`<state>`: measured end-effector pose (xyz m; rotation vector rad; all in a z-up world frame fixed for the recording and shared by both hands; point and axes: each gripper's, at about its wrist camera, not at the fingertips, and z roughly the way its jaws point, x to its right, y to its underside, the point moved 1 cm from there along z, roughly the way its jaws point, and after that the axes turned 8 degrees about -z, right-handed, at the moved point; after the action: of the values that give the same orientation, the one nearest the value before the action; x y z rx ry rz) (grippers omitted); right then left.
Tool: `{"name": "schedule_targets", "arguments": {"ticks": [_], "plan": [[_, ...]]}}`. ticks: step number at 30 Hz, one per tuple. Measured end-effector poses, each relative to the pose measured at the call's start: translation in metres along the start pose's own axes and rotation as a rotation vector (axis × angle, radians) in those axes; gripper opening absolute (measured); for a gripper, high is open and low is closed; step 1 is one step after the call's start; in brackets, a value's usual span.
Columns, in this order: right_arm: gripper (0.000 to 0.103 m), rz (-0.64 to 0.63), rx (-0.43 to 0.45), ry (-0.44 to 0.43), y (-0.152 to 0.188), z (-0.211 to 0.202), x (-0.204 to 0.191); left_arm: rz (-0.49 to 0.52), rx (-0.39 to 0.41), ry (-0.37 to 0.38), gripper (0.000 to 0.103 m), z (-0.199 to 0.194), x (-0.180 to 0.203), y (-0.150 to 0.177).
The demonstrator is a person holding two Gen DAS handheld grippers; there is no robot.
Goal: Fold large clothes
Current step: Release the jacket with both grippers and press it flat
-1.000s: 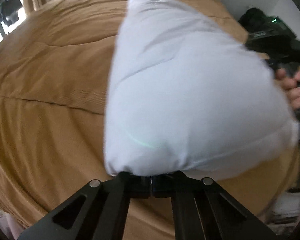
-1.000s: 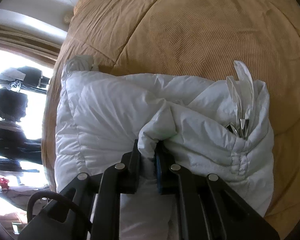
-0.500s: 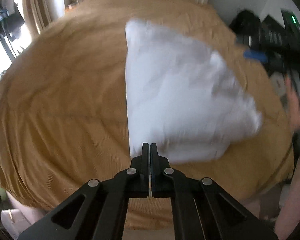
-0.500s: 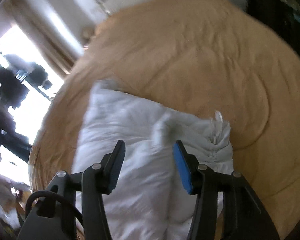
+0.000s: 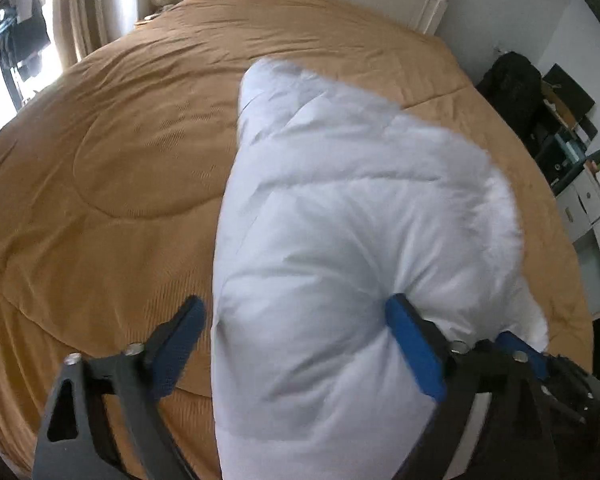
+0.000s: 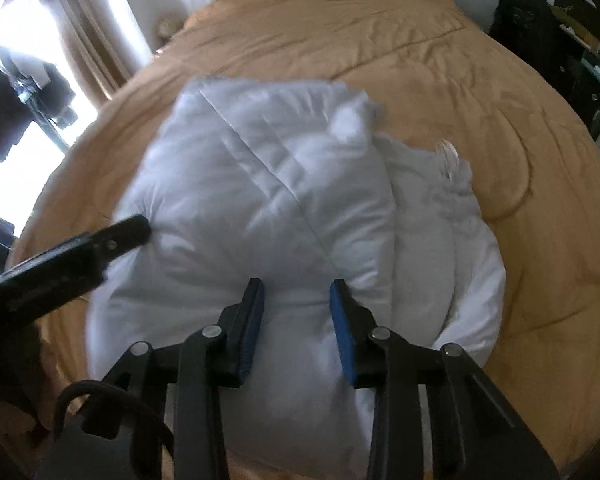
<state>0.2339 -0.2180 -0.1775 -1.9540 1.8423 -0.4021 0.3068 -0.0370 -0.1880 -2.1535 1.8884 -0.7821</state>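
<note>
We see the left hand-held gripper with its two blue-padded fingers spread wide, straddling the near end of a white puffy jacket; the right pad presses into the fabric while the left pad sits just beside it over the bedcover, so the jaws stand open and clamp nothing. The right hand-held gripper likewise has its two blue pads parted, with a bulge of the same jacket between them; the pads touch the padding at either side, but the jaws are not drawn together on it. In the right wrist view a black finger of the left tool reaches in from the left and rests against the jacket's edge. There is one jacket, quilted with stitched seams and bundled into a thick folded mass, lying straight ahead of both tools near the middle of the bed; a small pale tab or zipper pull sticks up on its far right side. Beyond and around it spreads one tan quilted bedcover. Farther off, a white headboard post stands at the far end, curtains hang by a bright window to the left, and a dark bag and shelves sit to the right. We can read no writing or labels anywhere; much of the jacket is blurred.
</note>
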Motion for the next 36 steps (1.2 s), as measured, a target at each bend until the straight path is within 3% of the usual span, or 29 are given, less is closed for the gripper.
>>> {"name": "schedule_targets", "arguments": {"ticks": [5, 8, 10, 15, 16, 19, 24, 26, 28, 30, 36], "plan": [[0.034, 0.005, -0.022, 0.024, 0.018, 0.019, 0.004, -0.018, -0.017, 0.011, 0.103, 0.017, -0.008, 0.014], [0.034, 0.004, -0.023, 0.034, 0.024, 0.024, 0.006, 0.023, 0.016, -0.017, 0.101, 0.003, -0.002, 0.009], [0.034, 0.000, -0.003, 0.032, 0.022, 0.012, 0.005, 0.073, 0.047, -0.045, 0.095, -0.011, 0.007, 0.008], [0.041, -0.010, 0.058, 0.064, 0.024, -0.027, -0.002, 0.107, 0.101, -0.071, 0.097, -0.047, 0.010, 0.027], [0.046, -0.002, 0.065, 0.069, 0.027, -0.033, -0.002, 0.113, 0.099, -0.080, 0.099, -0.047, 0.007, 0.032], [0.048, 0.020, 0.035, 0.085, 0.038, -0.024, -0.002, 0.081, 0.053, -0.061, 0.101, -0.033, -0.002, 0.046], [0.051, 0.019, -0.020, 0.125, 0.042, 0.001, -0.003, 0.068, 0.033, -0.070, 0.100, -0.041, -0.005, 0.034], [0.053, 0.054, -0.034, 0.106, 0.033, -0.009, 0.000, 0.076, 0.051, -0.086, 0.099, -0.060, -0.005, 0.032], [0.071, 0.092, -0.022, 0.081, 0.031, -0.032, 0.000, 0.067, 0.046, -0.101, 0.100, -0.081, -0.008, 0.032], [0.081, 0.119, -0.023, 0.091, 0.032, -0.052, -0.003, 0.041, 0.027, -0.104, 0.100, -0.096, -0.013, 0.032], [0.082, 0.103, -0.034, 0.141, 0.033, -0.115, -0.030, 0.032, 0.026, -0.154, 0.100, -0.158, -0.013, 0.044]]}}
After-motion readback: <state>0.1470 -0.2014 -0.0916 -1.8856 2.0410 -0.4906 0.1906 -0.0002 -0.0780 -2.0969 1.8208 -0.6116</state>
